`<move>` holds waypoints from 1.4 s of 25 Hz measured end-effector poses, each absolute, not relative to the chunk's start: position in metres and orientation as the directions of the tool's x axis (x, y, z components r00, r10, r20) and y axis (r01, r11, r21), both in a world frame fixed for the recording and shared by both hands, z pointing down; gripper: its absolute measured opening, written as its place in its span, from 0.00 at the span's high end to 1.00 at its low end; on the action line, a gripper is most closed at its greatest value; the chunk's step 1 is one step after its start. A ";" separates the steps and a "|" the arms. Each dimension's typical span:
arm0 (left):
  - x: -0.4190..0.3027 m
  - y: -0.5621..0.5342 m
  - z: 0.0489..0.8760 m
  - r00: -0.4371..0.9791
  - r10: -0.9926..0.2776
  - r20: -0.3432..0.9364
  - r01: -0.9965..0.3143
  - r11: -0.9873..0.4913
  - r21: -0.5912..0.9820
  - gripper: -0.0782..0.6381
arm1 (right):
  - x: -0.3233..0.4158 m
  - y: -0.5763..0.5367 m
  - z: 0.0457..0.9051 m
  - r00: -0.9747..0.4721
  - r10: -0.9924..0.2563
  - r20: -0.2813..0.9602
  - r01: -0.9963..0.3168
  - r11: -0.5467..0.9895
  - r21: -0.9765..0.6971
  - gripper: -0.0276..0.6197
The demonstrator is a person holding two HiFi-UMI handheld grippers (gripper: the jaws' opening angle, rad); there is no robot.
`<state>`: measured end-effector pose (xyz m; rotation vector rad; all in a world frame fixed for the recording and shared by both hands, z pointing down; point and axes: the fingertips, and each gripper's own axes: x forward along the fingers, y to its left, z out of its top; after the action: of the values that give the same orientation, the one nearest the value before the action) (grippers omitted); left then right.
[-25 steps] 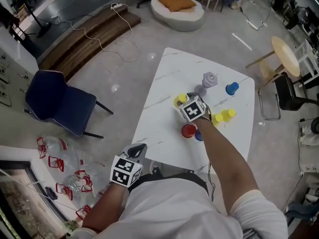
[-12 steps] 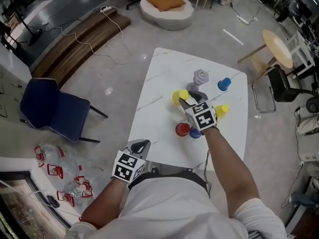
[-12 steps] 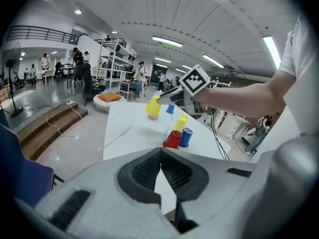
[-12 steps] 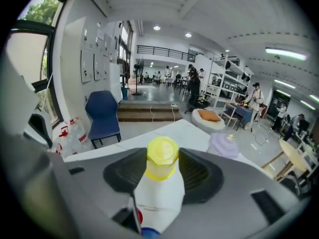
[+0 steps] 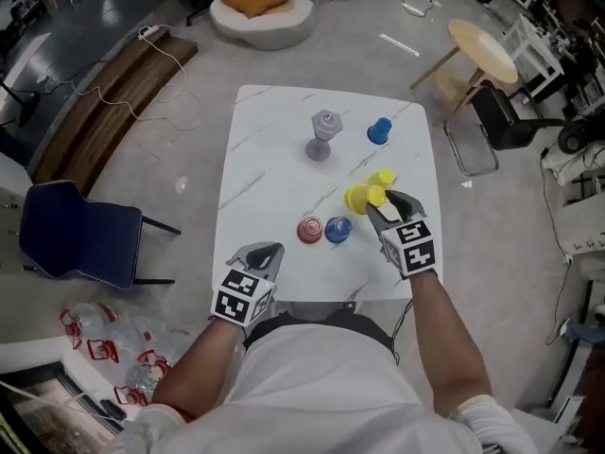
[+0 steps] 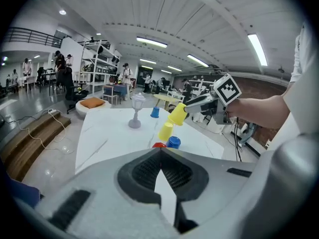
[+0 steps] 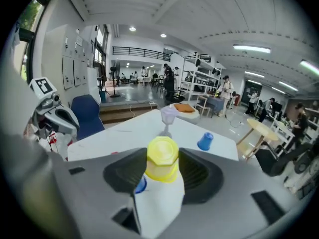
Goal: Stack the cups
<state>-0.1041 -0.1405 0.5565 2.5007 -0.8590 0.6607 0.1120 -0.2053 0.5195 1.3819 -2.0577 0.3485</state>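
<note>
My right gripper is shut on a yellow cup, its jaws having closed on it within the last second. It holds the cup upside down in the air, just above a second yellow cup that stands on the white table. A red cup and a blue cup stand side by side near the front edge. Farther back are another blue cup and a grey goblet-shaped piece. My left gripper hovers at the table's near-left edge, shut and holding nothing.
A dark blue chair stands on the floor to the left. A round wooden side table and a black chair are at the right. Behind the table lies a white pouf with an orange cushion. People and shelves fill the room's background.
My right gripper closed on a yellow cup near the table's middle, lifted it and carried it right, over the other yellow cup. The left gripper shifted a little along the near edge.
</note>
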 end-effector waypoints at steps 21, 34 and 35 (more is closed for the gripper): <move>-0.083 -0.119 0.565 0.663 -0.436 0.608 -0.667 -0.713 0.215 0.88 | 0.124 -0.156 0.639 -0.202 -0.573 0.794 -0.816 0.547 0.187 0.59; -0.089 -0.118 0.558 0.618 -0.501 0.606 -0.727 -0.659 0.196 0.88 | 0.125 -0.240 0.617 -0.292 -0.596 0.748 -0.838 0.537 0.100 0.61; -0.090 -0.117 0.557 0.611 -0.508 0.607 -0.734 -0.651 0.193 0.88 | 0.125 -0.243 0.624 -0.291 -0.578 0.762 -0.832 0.547 0.097 0.61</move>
<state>-0.0903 -0.1172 0.5565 2.4120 -0.9876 0.7188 0.1246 -0.2433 0.6244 1.1367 -1.9983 0.4108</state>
